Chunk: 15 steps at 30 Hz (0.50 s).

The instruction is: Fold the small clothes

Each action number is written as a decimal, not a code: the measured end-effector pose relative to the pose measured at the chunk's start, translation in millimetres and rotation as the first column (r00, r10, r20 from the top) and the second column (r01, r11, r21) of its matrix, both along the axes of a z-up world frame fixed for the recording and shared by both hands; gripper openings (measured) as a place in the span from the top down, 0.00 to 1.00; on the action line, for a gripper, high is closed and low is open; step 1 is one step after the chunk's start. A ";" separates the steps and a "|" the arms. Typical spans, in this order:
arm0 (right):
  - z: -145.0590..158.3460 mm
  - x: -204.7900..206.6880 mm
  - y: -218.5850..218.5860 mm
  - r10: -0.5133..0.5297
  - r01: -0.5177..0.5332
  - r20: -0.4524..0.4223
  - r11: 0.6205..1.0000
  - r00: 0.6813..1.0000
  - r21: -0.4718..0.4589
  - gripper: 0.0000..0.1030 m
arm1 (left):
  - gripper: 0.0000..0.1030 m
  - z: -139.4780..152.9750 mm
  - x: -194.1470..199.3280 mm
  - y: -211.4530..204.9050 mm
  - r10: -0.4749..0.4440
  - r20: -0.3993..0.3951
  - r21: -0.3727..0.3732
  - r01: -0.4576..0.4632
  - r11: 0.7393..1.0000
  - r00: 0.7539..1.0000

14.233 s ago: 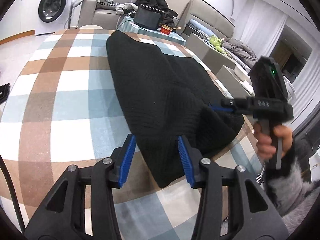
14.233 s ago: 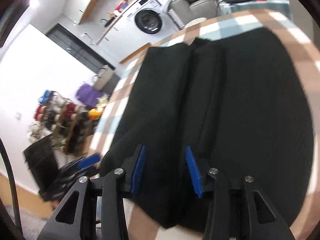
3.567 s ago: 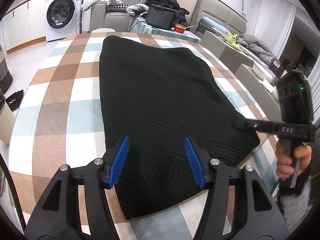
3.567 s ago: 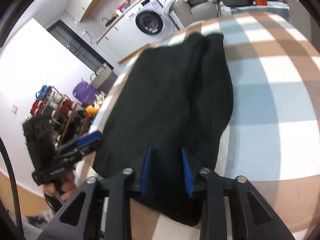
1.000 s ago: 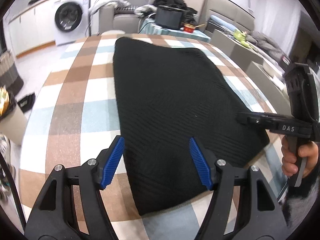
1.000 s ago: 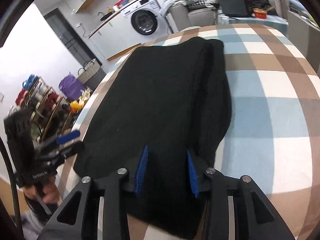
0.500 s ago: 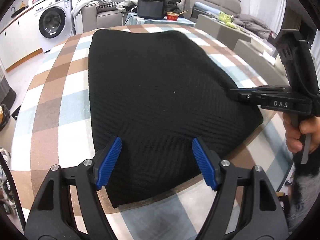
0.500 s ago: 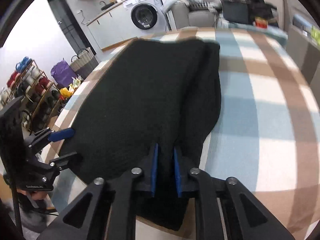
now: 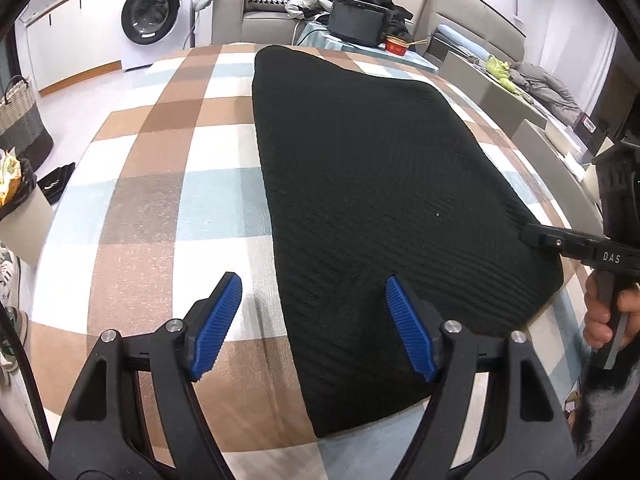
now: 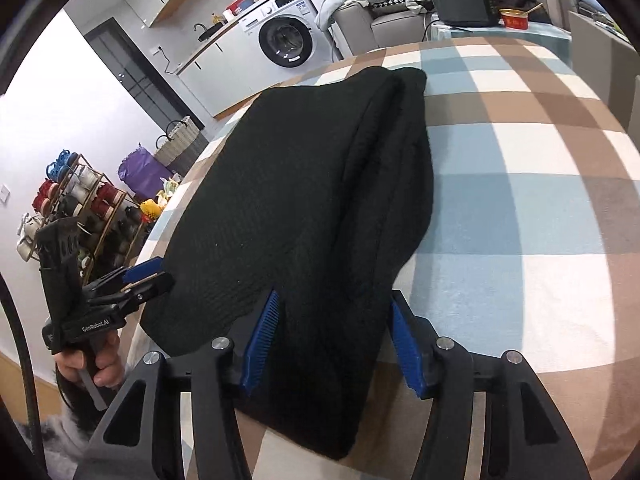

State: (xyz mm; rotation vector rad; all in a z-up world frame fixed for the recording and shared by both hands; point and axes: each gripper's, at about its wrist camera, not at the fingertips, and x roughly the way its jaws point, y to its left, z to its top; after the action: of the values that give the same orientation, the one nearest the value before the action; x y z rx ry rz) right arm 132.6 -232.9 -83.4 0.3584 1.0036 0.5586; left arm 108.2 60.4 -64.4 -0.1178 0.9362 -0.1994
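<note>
- While the black knit garment [image 9: 372,184] lies flat on the checked surface [image 9: 152,184], the left claw [image 9: 316,324] hangs wide open above its near left corner, holding nothing; 1 pad sits over bare cloth, the other over the knit.
- Across the middle, the garment looks narrowed already: in the right wrist view a long doubled ridge runs along its right edge, so I judge the lengthwise folds done.
- At the right, the right claw [image 10: 334,344] is spread apart around the near edge, gripping nothing.
- What seems left is the crosswise fold, near end toward far end.
</note>
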 end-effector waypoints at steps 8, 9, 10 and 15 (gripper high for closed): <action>4.9 3.8 14.4 0.006 -0.003 0.065 0.999 0.998 -0.052 0.79 | 0.71 -2.5 3.4 -13.1 -0.103 0.039 -0.019 0.104 0.994 0.994; 5.2 5.8 15.5 -0.011 0.015 0.071 0.998 0.997 -0.064 0.79 | 0.71 -2.4 5.1 -13.1 -0.104 0.042 -0.021 0.105 0.994 0.994; 5.5 7.2 16.7 -0.031 0.037 0.079 0.996 0.996 -0.077 0.79 | 0.71 -2.0 5.8 -13.6 -0.101 0.045 -0.024 0.102 0.994 0.994; 3.1 14.3 25.6 -0.117 0.134 0.116 0.980 0.986 -0.148 0.79 | 0.71 -3.0 12.9 -17.1 -0.089 0.069 -0.008 0.089 0.996 0.994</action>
State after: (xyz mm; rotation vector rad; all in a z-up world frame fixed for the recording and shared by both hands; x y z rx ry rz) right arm 146.9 -207.2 -80.3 0.2487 0.9084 0.3786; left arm 121.1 43.2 -67.4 -0.0789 0.8733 -0.2894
